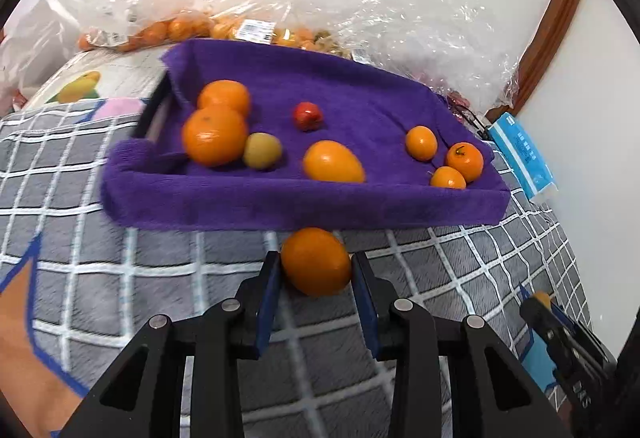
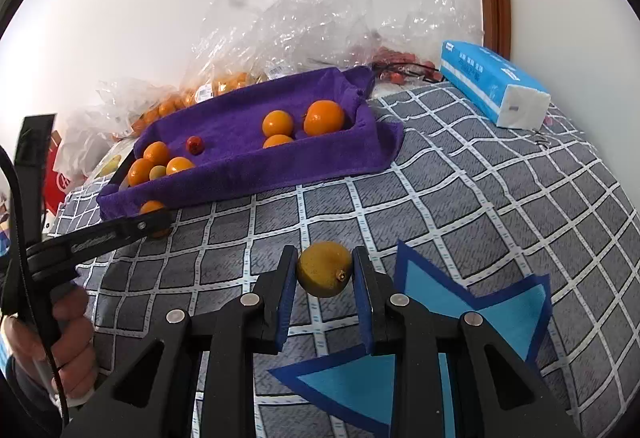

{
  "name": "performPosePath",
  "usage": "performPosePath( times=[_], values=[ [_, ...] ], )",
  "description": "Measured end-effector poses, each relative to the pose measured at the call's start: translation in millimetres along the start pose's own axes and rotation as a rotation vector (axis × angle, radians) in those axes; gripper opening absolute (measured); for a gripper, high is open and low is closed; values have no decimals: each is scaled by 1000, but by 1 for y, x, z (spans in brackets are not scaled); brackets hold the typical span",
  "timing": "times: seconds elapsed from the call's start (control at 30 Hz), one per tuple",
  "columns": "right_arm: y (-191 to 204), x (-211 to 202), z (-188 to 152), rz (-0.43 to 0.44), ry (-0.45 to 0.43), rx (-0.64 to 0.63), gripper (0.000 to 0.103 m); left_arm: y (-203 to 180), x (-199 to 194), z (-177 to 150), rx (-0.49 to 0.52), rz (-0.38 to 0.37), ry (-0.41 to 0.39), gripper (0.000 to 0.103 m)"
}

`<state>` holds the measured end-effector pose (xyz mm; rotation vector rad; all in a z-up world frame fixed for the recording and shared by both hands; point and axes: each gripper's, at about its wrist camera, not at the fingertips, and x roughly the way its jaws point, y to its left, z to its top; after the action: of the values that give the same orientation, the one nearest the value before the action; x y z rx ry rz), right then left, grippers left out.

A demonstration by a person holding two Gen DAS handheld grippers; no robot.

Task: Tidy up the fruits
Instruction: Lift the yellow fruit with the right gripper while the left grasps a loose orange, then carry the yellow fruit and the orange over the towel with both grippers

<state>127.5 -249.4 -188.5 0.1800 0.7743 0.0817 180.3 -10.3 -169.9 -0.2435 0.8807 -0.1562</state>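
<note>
The left gripper had its fingers closed around an orange, just in front of the purple towel-lined tray on the checked bedspread. The right gripper pinched a yellow-green fruit over the bedspread, well short of the tray, which held several oranges, kumquats and a small red fruit.

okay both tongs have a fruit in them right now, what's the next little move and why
Probably carry the left tongs forward and up over the tray's near rim, then let go. They already grip an orange right at that rim, and the other oranges lie in the tray. The right tongs hold a yellow fruit farther back.
</note>
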Motion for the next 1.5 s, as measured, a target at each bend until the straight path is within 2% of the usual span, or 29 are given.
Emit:
performPosePath(
  times=[0.3,0.53,0.77,1.17,1.5],
  values=[
    [27,2,10,-35,4,-34,27,33,-50,2,41,45,-79,33],
    [50,-1,19,-7,-3,-48,27,53,-65,7,4,19,-76,33],
    [58,-5,31,1,-18,-48,27,55,-79,17,11,17,-105,33],
    [62,-7,67,-7,-75,-66,27,51,-76,43,14,20,-129,33],
    [70,7,82,-20,-73,-117,27,44,-66,57,26,45,-113,34]
  ],
)
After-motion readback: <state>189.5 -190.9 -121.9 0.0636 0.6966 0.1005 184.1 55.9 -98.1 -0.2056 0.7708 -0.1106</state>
